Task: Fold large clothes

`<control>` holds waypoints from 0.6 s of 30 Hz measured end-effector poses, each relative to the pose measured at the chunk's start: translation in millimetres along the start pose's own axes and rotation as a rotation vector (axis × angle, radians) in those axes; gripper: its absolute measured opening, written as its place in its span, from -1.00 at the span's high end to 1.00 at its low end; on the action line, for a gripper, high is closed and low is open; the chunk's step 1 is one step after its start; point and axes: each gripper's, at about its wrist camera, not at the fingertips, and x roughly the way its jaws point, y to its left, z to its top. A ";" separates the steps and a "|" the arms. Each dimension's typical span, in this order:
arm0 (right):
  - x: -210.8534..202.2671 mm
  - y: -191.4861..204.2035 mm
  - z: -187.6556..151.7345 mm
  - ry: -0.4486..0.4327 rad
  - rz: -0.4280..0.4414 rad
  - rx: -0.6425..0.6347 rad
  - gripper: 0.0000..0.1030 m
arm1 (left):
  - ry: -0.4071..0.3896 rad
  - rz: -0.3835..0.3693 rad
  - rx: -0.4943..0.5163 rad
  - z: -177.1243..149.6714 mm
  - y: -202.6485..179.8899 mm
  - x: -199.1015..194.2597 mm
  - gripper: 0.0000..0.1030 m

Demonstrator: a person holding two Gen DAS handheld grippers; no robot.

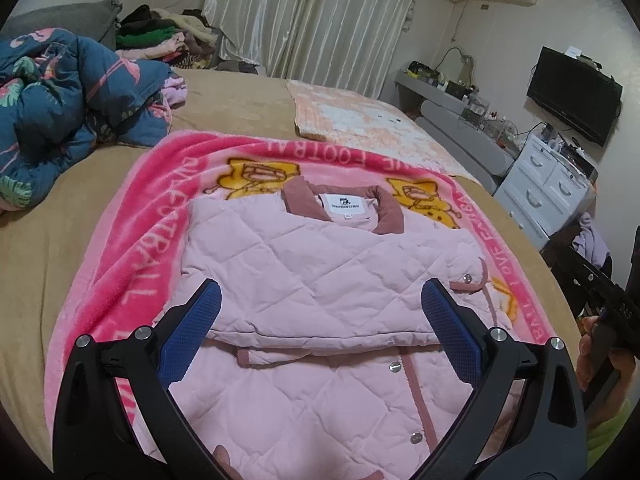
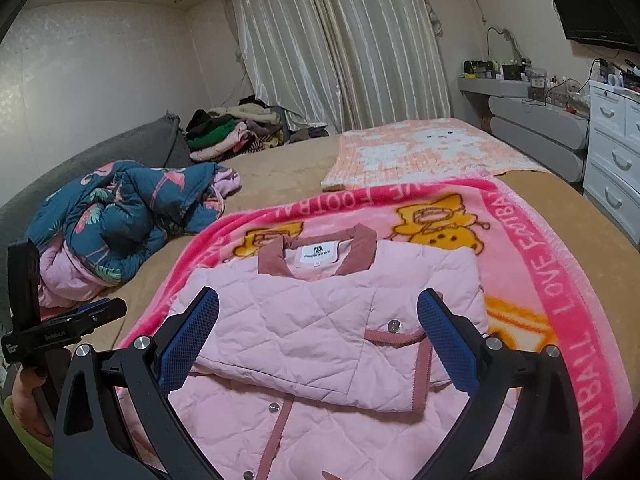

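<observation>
With both the left gripper (image 1: 320, 316) and right gripper (image 2: 318, 316) hovering jaws apart and empty, the pink quilted jacket (image 1: 320, 264), sleeves folded in on the pink blanket (image 1: 132, 256), probably wanted its near hem pinched by both corners and carried toward the collar (image 1: 384, 210); no containers showed beyond.

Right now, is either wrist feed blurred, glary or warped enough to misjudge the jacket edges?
Left wrist view: sharp and evenly lit; the pink quilted jacket shows clean seams, but fisheye bends the pink blanket border. Right wrist view: equally sharp, no glare on the snaps; dark vignette fills the corners, and the bed edge curves.
</observation>
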 end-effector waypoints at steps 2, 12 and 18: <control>-8.2 1.2 0.0 -0.017 -0.018 -0.004 -0.92 | -0.015 -0.006 0.000 -1.1 -2.1 -7.3 -0.82; -41.7 10.5 -12.6 -0.044 -0.046 -0.036 -0.92 | -0.034 -0.067 0.006 -17.4 -14.5 -34.6 -0.82; -52.5 11.4 -33.1 -0.023 -0.033 -0.022 -0.92 | -0.035 -0.070 0.002 -36.0 -15.9 -46.3 -0.82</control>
